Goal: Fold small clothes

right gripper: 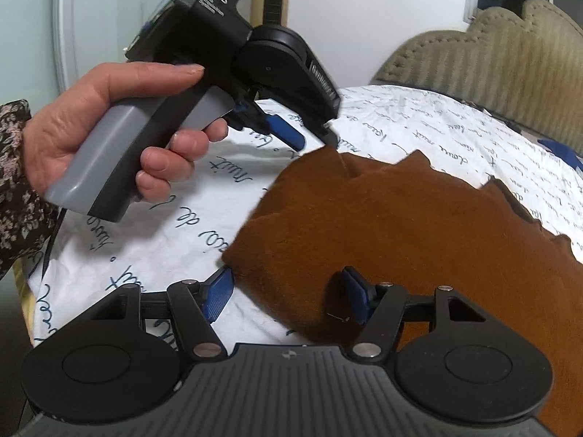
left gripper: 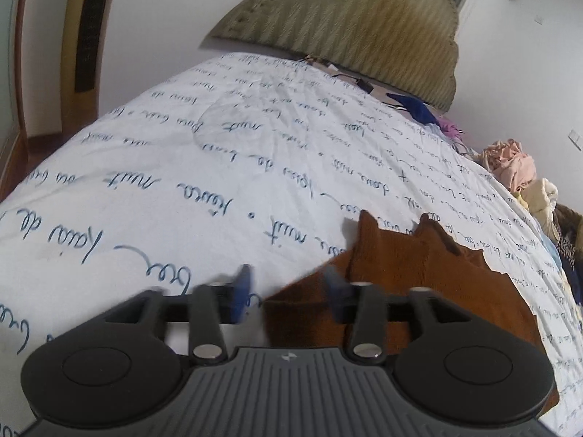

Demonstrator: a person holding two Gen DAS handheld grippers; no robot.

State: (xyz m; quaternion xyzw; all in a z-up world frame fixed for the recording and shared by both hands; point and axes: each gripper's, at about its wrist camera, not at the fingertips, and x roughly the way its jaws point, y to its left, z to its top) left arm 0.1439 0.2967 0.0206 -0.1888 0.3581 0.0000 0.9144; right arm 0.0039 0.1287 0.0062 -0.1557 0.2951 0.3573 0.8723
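A rust-brown knitted garment (left gripper: 430, 276) (right gripper: 419, 225) lies flat on the white bedsheet with blue script (left gripper: 218, 167) (right gripper: 175, 240); its far edge is jagged with pointed flaps. My left gripper (left gripper: 288, 291) is open, its left finger over bare sheet and its right finger over the garment's near-left edge. The right wrist view shows that same left gripper (right gripper: 309, 138), held by a hand (right gripper: 109, 116), just above the garment's far-left point. My right gripper (right gripper: 288, 293) is open too, and the garment's near-left corner lies between its blue pads (right gripper: 218, 291) without being pinched.
A padded olive headboard (left gripper: 349, 22) (right gripper: 503, 54) stands at the bed's far end. Crumpled pink and cream clothes (left gripper: 513, 171) are heaped at the right edge, with a blue cloth (left gripper: 415, 107) and a black cable (left gripper: 359, 83) near the headboard. The bed's edge (right gripper: 27, 284) drops off at left.
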